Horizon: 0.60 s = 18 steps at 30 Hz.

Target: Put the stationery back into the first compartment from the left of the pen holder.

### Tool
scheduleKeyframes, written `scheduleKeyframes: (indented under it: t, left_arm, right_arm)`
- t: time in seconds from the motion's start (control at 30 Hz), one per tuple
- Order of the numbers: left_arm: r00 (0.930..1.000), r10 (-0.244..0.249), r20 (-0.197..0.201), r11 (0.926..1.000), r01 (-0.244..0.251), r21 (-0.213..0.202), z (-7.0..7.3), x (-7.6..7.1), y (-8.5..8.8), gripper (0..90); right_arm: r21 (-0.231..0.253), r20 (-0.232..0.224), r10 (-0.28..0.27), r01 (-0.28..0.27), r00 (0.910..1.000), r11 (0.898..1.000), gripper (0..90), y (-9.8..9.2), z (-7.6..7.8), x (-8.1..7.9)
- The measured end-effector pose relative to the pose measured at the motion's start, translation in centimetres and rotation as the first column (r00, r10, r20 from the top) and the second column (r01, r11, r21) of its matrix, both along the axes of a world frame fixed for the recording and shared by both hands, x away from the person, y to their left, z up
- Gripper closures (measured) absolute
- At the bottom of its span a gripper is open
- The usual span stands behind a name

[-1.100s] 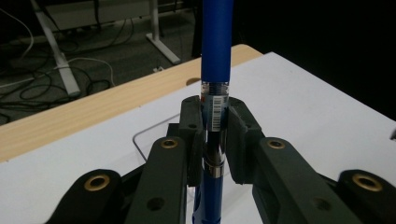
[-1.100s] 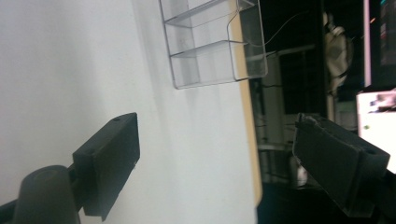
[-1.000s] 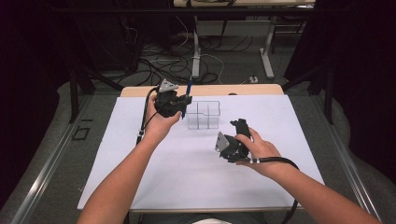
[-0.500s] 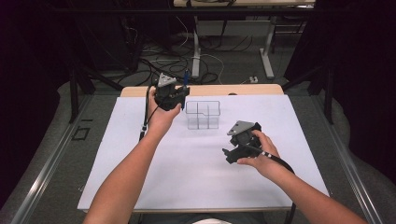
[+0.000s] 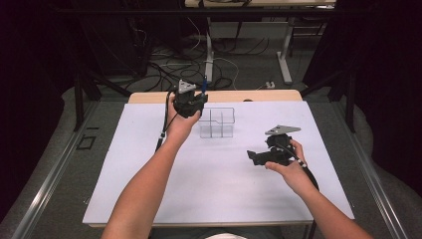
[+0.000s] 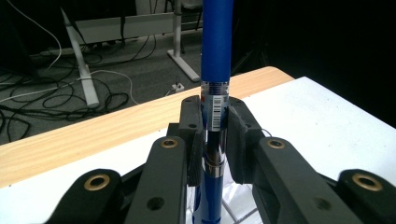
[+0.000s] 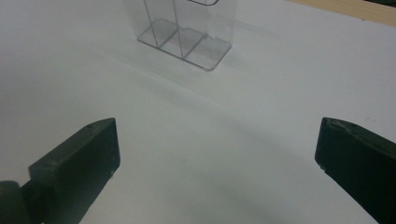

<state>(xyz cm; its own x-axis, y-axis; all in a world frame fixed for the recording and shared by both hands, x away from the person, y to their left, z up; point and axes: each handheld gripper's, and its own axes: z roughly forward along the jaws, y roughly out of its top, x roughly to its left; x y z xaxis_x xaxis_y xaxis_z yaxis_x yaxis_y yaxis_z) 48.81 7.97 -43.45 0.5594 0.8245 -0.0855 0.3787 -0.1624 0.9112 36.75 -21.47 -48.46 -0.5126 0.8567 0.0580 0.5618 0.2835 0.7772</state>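
Note:
A blue pen (image 6: pixel 217 46) stands upright between the pads of my left gripper (image 6: pixel 215 116), which is shut on its barrel just above a barcode label. In the high view the left gripper (image 5: pixel 191 102) hovers at the left side of a clear divided organiser (image 5: pixel 217 122), with the pen (image 5: pixel 204 85) sticking up above it. My right gripper (image 5: pixel 255 157) is low over the white sheet, right of the organiser, pointing left. Its jaws have just been opening and stand wide apart with nothing between them (image 7: pixel 217 154). The organiser (image 7: pixel 184 37) lies ahead of them.
A white sheet (image 5: pixel 209 189) covers most of the table, and a strip of bare wood (image 5: pixel 259 95) runs along the far edge. Cables and table legs lie on the floor beyond. A black cable trails from each gripper.
The right gripper has moved to the right, away from the organiser, and its jaws have spread wider. The left gripper has edged slightly towards the organiser with the pen still in it.

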Motion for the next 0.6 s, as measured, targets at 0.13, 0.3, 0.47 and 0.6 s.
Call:
scheduleKeyframes:
  t: [0.13, 0.3, 0.47, 0.6]
  left_arm:
    - [0.9999, 0.011, -0.005, 0.9999, -0.011, 0.0, -0.6, 0.5, -0.3, 78.6]
    - [0.9997, 0.016, -0.015, 0.9997, -0.016, 0.018, -1.5, 1.1, -0.6, 78.6]
    - [0.9993, 0.021, -0.03, 0.9995, -0.02, 0.026, -2.2, 1.5, -0.7, 78.6]
    - [0.9987, 0.028, -0.043, 0.9992, -0.026, 0.03, -2.8, 1.6, -0.7, 78.6]
  right_arm:
    - [0.019, -0.002, -0.022, 0.022, 0.9998, 1.0, 0.0, -0.6, -0.8, -0.1]
    - [0.018, -0.013, -0.026, 0.027, 0.9996, 0.999, 0.0, -0.9, -1.7, -0.4]
    - [0.019, -0.006, -0.022, 0.022, 0.9997, 1.0, 0.0, -0.9, -1.9, -0.6]
    - [0.022, -0.003, -0.017, 0.017, 0.9998, 1.0, 0.0, -0.8, -2.0, -0.7]
